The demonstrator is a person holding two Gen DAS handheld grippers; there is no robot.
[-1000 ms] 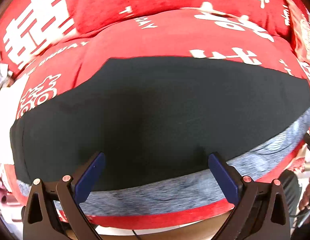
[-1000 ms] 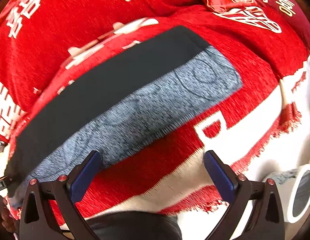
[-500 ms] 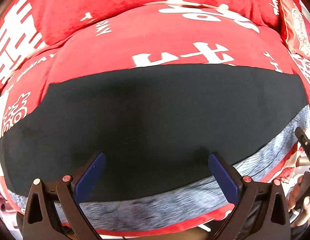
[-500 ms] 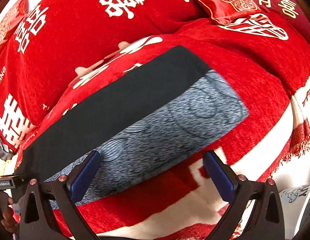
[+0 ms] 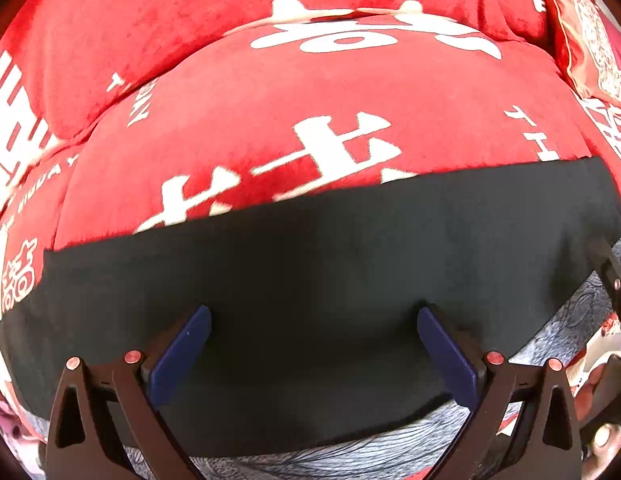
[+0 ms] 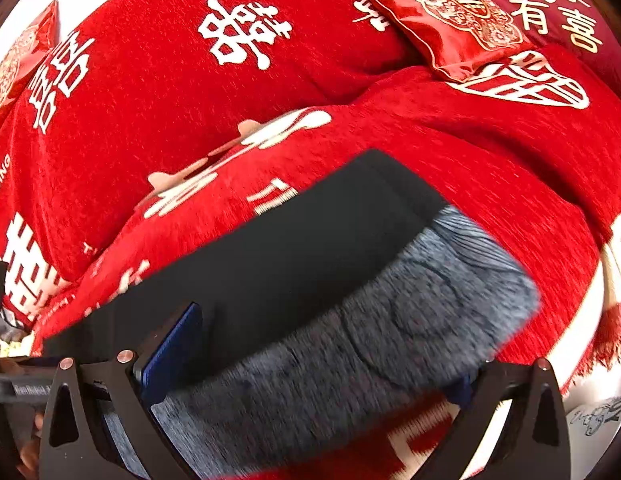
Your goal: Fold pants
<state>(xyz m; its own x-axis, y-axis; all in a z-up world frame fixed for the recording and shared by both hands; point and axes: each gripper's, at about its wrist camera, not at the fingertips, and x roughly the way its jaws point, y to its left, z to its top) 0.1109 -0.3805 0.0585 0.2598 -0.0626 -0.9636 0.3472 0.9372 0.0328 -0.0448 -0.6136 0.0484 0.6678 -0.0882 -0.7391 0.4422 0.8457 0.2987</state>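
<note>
The pants (image 5: 330, 280) lie flat across a red sofa seat as a long strip, black on the far side and grey patterned (image 6: 350, 372) on the near side. My left gripper (image 5: 314, 344) is open, its blue pads low over the black part near the near edge. My right gripper (image 6: 330, 352) is open over the pants' right end; its left pad (image 6: 174, 344) shows, and its right pad is mostly hidden behind the grey cloth's edge. The right gripper's tip (image 5: 610, 276) shows at the right rim of the left wrist view.
The red sofa cover (image 6: 150, 100) with white characters runs under and behind the pants. A red embroidered cushion (image 6: 442, 12) leans at the back right. The sofa's fringed front edge (image 6: 606, 344) drops off at the right. The left gripper's handle (image 6: 14, 388) shows at far left.
Both grippers have moved forward and down toward the pants. The right gripper now reaches over the grey right end, which was ahead of its fingers before. Both stay open.
</note>
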